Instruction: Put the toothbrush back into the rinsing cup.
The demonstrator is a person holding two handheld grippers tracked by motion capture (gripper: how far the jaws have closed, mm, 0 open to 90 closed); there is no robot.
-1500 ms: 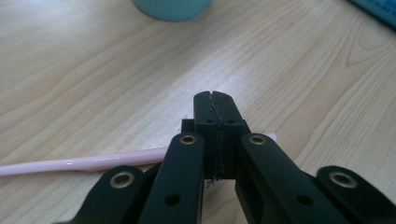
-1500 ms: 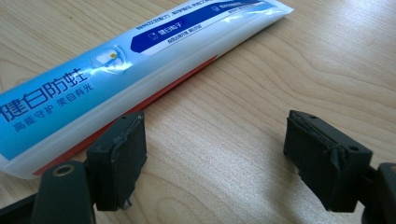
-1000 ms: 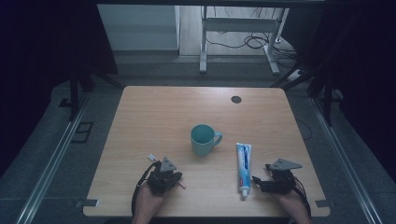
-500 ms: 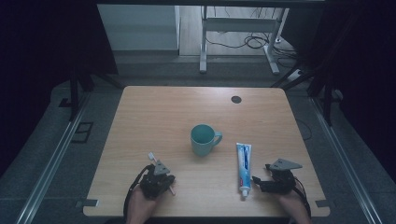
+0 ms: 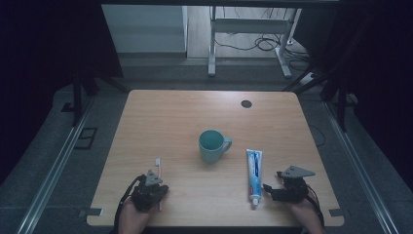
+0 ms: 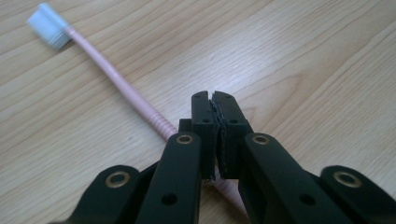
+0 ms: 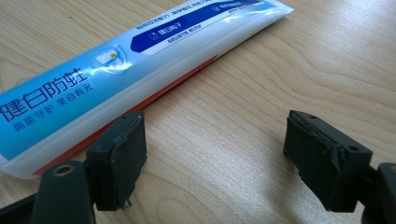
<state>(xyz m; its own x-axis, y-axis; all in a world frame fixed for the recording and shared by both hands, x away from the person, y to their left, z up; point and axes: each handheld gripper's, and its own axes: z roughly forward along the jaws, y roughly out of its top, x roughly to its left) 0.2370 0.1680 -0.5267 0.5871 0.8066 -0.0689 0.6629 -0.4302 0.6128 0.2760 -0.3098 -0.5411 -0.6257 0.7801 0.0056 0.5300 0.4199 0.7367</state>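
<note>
Pale wooden tabletop [image 5: 170, 122], carrying everything. Teal mug [image 5: 211, 146] near its middle, upright, mouth open to the high view, handle pointing right. Stands well apart from both claws. To the right of the mug and nearer the person, a white-and-blue toothpaste tube [image 5: 253, 173]: lies flat and lengthwise, cap end toward the near edge, crimped end toward the mug, Chinese lettering along its side in the right gripper view. Right claw [image 7: 217, 135] at the near right corner, held in a hand, low over the wood and just beside the cap end of the tube. Stands released, jaws wide apart, bare wood between them; one jaw sits right against the tube's lower edge, though whether touching cannot be told. Left claw [image 6: 212, 100] at the near left, also in a hand, clenched with its pads pressed flat together. Sits over the handle end of a pink toothbrush [image 5: 158, 170], which lies on the wood with its white bristle head pointing away from the person. In the left gripper view, handle passing beneath the closed jaws and showing again below them; whether pinched or merely lying underneath cannot be told. Far off near the back edge, a small dark round disc [image 5: 246, 104] set in the wood.
</note>
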